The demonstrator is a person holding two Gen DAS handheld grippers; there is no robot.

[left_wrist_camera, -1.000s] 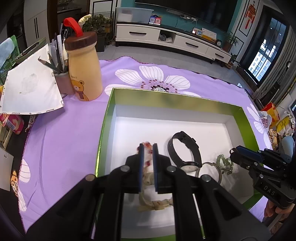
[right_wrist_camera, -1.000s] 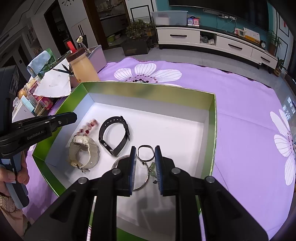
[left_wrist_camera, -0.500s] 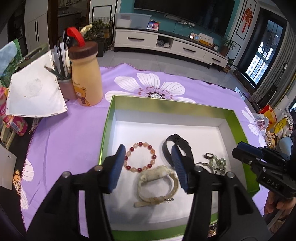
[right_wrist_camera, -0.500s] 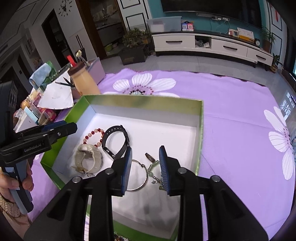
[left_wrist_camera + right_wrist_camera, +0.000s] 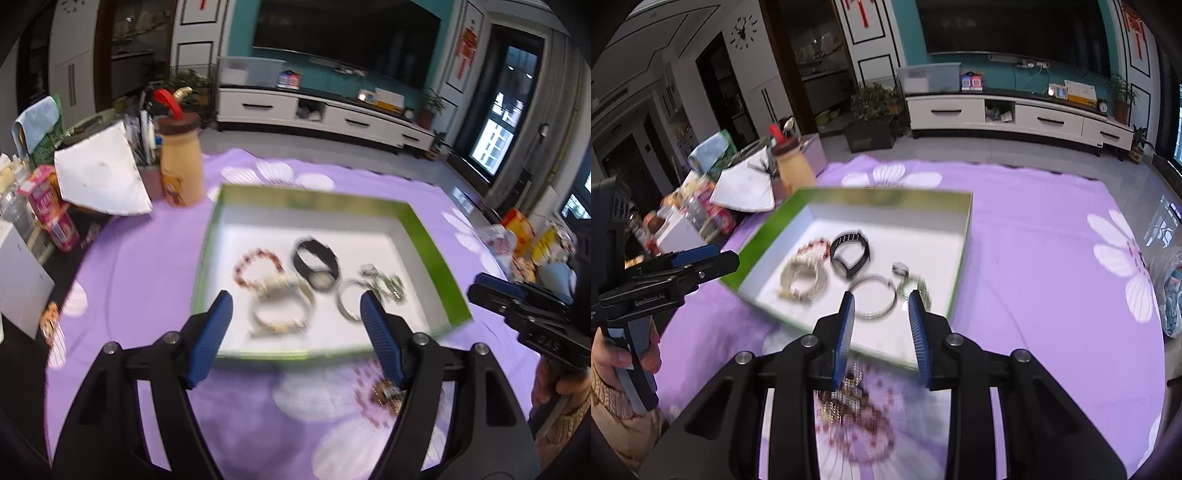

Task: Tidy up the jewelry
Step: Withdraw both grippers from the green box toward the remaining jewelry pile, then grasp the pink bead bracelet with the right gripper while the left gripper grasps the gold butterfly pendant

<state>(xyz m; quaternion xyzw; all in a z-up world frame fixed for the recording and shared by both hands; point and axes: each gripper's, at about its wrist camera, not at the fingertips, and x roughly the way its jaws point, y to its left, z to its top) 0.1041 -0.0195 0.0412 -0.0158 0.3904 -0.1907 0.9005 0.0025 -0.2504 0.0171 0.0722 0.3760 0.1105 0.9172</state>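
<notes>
A green box [image 5: 430, 236] with a white inside holds a red bead bracelet [image 5: 256, 266], a beige watch [image 5: 282, 302], a black watch [image 5: 316, 260], a silver bangle [image 5: 347, 299] and a green chain [image 5: 388, 286]. My left gripper [image 5: 295, 321] is wide open and empty, above the box's near edge. My right gripper [image 5: 881, 325] is open and empty, above the box's [image 5: 964, 251] near edge, over the bangle [image 5: 873, 297]. A small gold jewel [image 5: 386, 393] lies on the cloth in front of the box; it also shows in the right wrist view [image 5: 849, 387].
The purple flowered cloth [image 5: 147, 258] covers the table. A tan bear bottle [image 5: 181, 162], a pen cup and a white paper fan [image 5: 99, 177] stand at the far left, with snack packs [image 5: 48, 206] beside them.
Both grippers have pulled back and up from the box and opened wider. The left gripper let go of the bead bracelet, which now lies in the box.
</notes>
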